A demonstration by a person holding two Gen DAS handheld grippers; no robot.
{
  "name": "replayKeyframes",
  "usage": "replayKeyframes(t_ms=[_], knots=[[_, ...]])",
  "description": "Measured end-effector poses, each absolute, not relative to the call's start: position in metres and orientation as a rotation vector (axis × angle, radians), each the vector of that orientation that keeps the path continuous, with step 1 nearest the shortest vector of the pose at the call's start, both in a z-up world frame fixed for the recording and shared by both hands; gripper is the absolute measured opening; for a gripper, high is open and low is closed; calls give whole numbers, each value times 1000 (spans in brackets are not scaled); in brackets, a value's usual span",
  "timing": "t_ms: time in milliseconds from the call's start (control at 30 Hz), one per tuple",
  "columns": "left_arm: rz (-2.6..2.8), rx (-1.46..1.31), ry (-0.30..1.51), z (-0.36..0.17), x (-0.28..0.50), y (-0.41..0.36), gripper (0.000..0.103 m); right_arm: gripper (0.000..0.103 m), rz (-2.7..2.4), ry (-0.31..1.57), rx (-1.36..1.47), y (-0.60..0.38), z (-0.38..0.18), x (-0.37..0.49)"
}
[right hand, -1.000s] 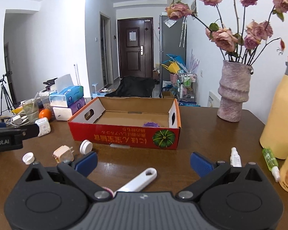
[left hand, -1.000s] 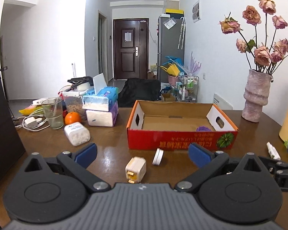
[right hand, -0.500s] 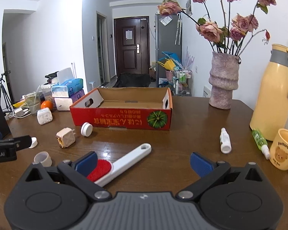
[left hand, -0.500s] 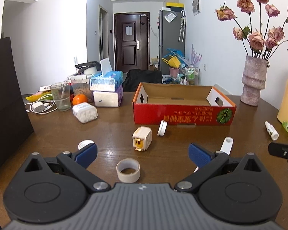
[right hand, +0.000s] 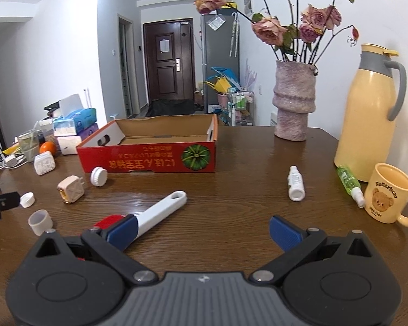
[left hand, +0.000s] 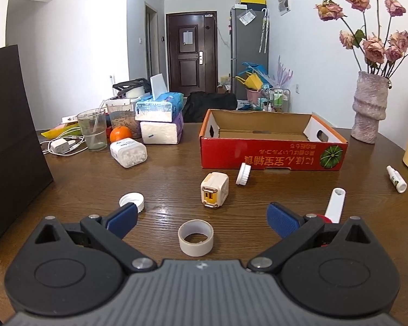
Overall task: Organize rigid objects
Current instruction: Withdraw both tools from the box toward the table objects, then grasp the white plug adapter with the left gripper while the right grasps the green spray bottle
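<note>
left wrist view: the left gripper point(left hand: 201, 216) is spread wide and holds nothing, low over the desk point(left hand: 163, 190), with a tape roll point(left hand: 195, 237) lying between its fingers. just beyond are a plug adapter point(left hand: 214, 193) and a white cap point(left hand: 243, 174) near the red box point(left hand: 272, 157). right wrist view: the right gripper point(right hand: 202, 231) is also wide and empty, with a white-handled brush point(right hand: 155, 214) by its left finger.

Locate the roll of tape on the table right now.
The roll of tape stands on the wooden table directly ahead of the open left gripper, just short of the plug adapter; the right wrist view shows it far left.
</note>
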State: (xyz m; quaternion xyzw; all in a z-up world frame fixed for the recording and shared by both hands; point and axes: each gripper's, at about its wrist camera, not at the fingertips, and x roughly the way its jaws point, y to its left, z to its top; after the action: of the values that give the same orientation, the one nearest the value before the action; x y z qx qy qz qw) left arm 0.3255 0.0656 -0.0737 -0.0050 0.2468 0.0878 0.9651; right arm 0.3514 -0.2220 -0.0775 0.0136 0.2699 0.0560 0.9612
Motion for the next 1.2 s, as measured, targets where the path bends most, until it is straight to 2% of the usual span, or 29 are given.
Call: replayKeyframes(t_ms=[433, 900, 1200], knots=[[201, -7, 524, -80, 348, 76, 103, 103, -39, 573, 25, -276, -102, 384], [243, 3, 575, -92, 383, 83, 103, 97, -229, 564, 11, -361, -125, 450], [278, -1, 618, -98, 412, 89, 103, 82, -292, 577, -41, -390, -131, 513]])
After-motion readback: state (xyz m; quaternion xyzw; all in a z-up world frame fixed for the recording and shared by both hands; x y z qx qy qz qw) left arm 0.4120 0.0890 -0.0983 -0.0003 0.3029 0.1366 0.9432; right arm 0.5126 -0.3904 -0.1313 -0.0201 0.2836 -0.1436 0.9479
